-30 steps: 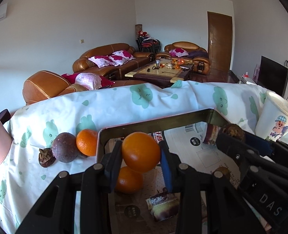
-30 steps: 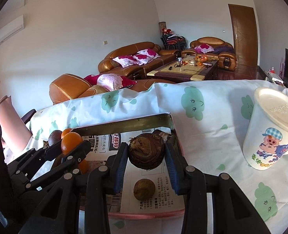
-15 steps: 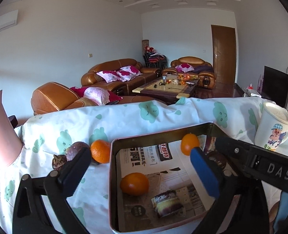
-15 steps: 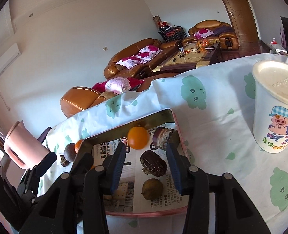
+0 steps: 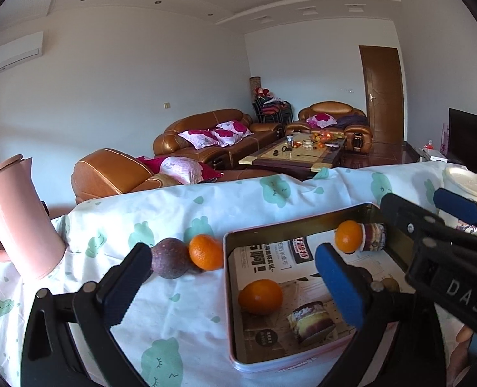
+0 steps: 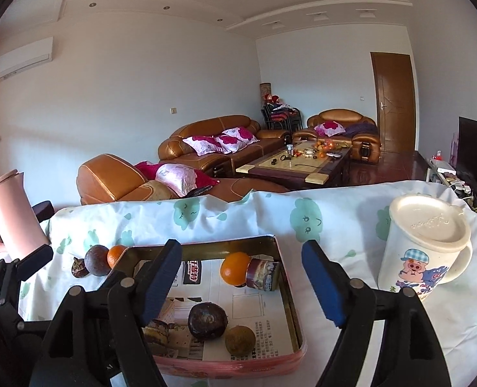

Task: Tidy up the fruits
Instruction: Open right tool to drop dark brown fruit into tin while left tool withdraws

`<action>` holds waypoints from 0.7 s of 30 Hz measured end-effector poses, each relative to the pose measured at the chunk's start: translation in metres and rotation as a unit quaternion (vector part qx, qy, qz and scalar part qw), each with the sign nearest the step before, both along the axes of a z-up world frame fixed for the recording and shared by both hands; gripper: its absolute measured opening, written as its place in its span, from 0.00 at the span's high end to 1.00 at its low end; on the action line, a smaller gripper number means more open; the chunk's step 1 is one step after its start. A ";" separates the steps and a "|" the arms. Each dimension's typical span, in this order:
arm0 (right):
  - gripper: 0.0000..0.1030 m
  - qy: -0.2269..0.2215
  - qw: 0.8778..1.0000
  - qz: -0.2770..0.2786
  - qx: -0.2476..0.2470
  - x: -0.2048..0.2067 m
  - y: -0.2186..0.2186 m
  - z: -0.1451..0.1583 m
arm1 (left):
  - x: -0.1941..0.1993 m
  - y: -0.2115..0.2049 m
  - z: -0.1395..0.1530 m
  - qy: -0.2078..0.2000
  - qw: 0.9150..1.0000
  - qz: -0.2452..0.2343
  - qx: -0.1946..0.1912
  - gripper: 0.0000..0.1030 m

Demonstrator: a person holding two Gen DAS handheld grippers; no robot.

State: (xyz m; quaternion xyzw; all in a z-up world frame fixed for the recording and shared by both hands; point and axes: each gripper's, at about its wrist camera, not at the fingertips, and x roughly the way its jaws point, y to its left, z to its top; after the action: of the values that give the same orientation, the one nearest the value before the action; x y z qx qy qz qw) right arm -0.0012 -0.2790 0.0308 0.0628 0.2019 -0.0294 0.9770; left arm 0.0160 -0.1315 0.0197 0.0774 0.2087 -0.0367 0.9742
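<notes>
The left gripper (image 5: 235, 277) is seen at the bottom of the left view, its jaws spread fully wide with nothing between them; the right gripper (image 6: 241, 277) is seen at the bottom of the right view, its jaws opening and empty, nothing being pressed by the blue pads (image 6: 322, 282).

A tin (image 6: 290, 293) lined with newspaper is placed in the lower centre of the right view, on a cloth (image 6: 335, 222) printed with green shapes. In the tin an orange (image 6: 235, 268) is found at the far wall, touching a small brown roll (image 6: 264, 274) to its right; nearer the lens a dark round fruit (image 6: 207, 321) is set just beside a brownish fruit (image 6: 240, 340). In the left view a second orange (image 5: 260, 296) is seen in the near left part of the tin, with a cake slice (image 5: 309, 321) just right of it.

Outside the tin, to its left, a third orange (image 5: 205, 251) is touching a purple fruit (image 5: 170, 258); a shrivelled dark fruit (image 6: 78, 267) is seen further left in the right view.

A pink jug (image 5: 15, 216) is stood at the left edge; a lidded mug (image 6: 425, 245) is stood upright at the right of the right view, well apart from the tin.
</notes>
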 end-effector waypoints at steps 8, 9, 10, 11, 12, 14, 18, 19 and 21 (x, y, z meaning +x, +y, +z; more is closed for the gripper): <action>0.24 -0.012 0.999 0.005 -0.043 0.000 0.017 -0.008 | -0.002 0.015 -0.006 0.015 1.000 0.013 -0.010 0.00; 0.24 -0.016 0.999 0.004 -0.048 -0.002 0.018 -0.008 | -0.001 0.018 -0.006 0.016 1.000 0.013 -0.012 0.00; 0.24 -0.021 0.998 0.001 -0.052 -0.004 0.020 -0.007 | -0.002 0.021 -0.006 0.017 1.000 0.014 -0.015 0.00; 0.24 -0.026 0.998 -0.002 -0.055 -0.006 0.021 -0.007 | -0.002 0.024 -0.007 0.019 1.000 0.014 -0.018 0.00; 0.24 -0.033 0.998 -0.005 -0.057 -0.009 0.021 -0.006 | -0.002 0.027 -0.007 0.022 0.999 0.016 -0.022 0.00; 0.24 -0.047 0.997 -0.017 -0.060 -0.015 0.021 -0.005 | -0.002 0.033 -0.008 0.027 0.999 0.020 -0.031 0.00; 0.21 -0.055 0.995 -0.045 -0.064 -0.022 0.020 -0.002 | -0.003 0.039 -0.008 0.031 0.998 0.027 -0.042 0.00; 0.19 -0.054 0.995 -0.048 -0.061 -0.023 0.018 -0.002 | -0.004 0.040 -0.008 0.032 0.998 0.028 -0.042 0.00; 0.18 -0.057 0.996 -0.046 -0.053 -0.027 0.016 -0.001 | -0.004 0.042 -0.009 0.036 0.998 0.028 -0.042 0.00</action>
State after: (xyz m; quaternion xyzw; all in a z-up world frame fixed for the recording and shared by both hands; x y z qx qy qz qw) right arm -0.0278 -0.2629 0.0298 0.0216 0.1412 -0.0813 0.9864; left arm 0.0124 -0.0898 0.0111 0.0289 0.2440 -0.0210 0.9691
